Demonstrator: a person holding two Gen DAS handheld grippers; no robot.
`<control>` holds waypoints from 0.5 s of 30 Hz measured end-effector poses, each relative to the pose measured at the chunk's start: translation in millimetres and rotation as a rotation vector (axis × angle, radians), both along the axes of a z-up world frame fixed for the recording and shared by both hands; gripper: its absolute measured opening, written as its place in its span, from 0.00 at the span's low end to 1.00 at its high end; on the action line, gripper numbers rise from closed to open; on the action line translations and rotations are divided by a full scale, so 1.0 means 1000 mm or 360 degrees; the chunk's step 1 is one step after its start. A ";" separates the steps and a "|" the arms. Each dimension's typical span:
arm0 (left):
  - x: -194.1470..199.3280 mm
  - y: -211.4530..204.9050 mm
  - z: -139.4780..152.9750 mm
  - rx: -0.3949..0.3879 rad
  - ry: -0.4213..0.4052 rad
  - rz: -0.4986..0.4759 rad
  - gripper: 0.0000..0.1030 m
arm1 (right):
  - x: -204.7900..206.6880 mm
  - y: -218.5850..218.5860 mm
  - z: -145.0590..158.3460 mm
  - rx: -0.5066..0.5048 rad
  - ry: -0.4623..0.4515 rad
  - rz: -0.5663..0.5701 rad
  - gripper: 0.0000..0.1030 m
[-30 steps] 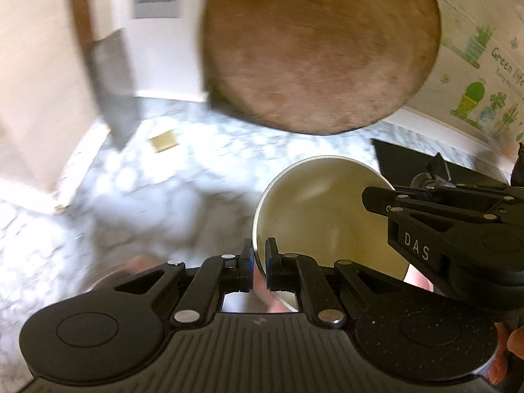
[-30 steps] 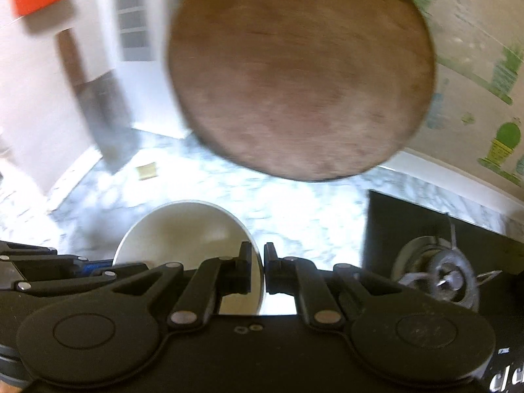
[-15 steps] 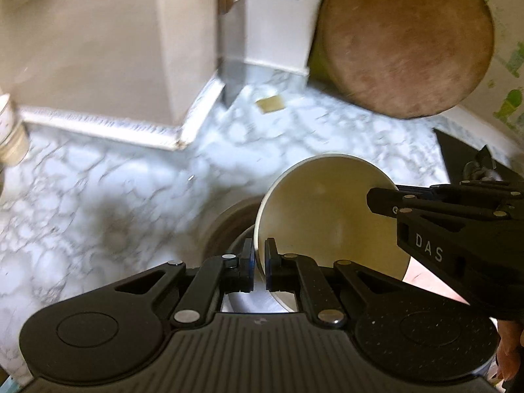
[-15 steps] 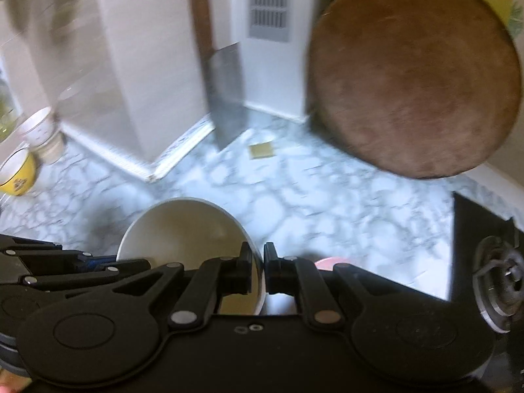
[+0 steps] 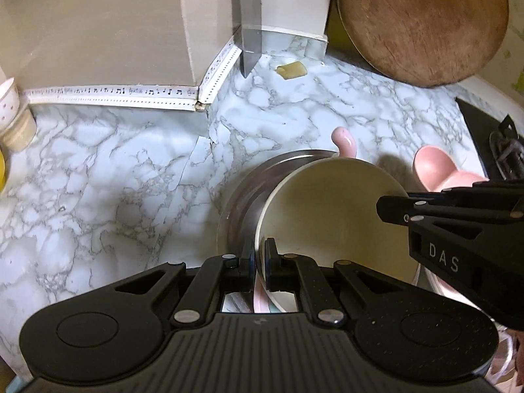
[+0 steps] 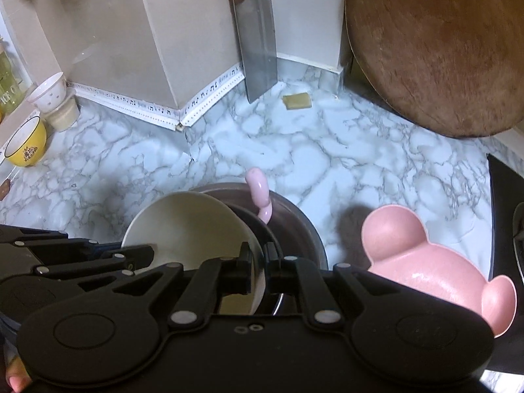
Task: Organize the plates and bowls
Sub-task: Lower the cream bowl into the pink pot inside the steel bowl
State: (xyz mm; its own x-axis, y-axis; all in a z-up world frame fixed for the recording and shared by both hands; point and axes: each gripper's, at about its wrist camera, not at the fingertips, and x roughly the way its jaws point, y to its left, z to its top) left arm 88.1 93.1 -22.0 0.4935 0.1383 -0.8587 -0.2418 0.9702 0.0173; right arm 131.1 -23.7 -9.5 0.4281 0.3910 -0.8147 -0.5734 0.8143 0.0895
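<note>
Both grippers hold one cream bowl (image 5: 330, 216) by opposite sides of its rim. My left gripper (image 5: 259, 262) is shut on its left rim; my right gripper (image 6: 260, 271) is shut on its right rim. The bowl also shows in the right wrist view (image 6: 186, 229). It hangs tilted just above a steel bowl (image 5: 242, 203), which also shows in the right wrist view (image 6: 294, 226). A pink handle (image 6: 260, 193) sticks up from the steel bowl. A pink mouse-shaped dish (image 6: 435, 271) lies on the counter to the right.
The marble counter (image 6: 327, 150) runs back to a tiled wall corner. A cleaver (image 6: 258, 46) and a round wooden board (image 6: 435, 46) lean there. A yellow cup (image 6: 26, 144) and a white cup (image 6: 52, 95) stand far left. A black stove (image 6: 504, 216) is at right.
Both grippers have swung left and downward with the cream bowl. The steel bowl, pink handle and pink dish have come into view beneath it.
</note>
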 end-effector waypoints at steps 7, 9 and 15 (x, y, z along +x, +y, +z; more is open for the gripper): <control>0.005 -0.002 -0.004 0.0055 0.0019 -0.0044 0.05 | 0.002 -0.002 -0.007 0.0007 0.0011 -0.0015 0.09; 0.005 -0.004 -0.004 0.0072 0.0018 -0.0054 0.06 | 0.003 -0.003 -0.008 0.0014 0.0020 -0.0022 0.09; 0.007 -0.003 -0.008 0.0077 0.0021 -0.0067 0.06 | 0.004 -0.003 -0.008 0.0024 0.0006 -0.0007 0.09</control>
State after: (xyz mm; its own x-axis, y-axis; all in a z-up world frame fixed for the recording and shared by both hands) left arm 95.1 90.0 -30.1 0.4884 0.1592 -0.8579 -0.2002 0.9774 0.0674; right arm 135.1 -26.6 -17.7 0.4266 0.4012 -0.8106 -0.5696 0.8153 0.1038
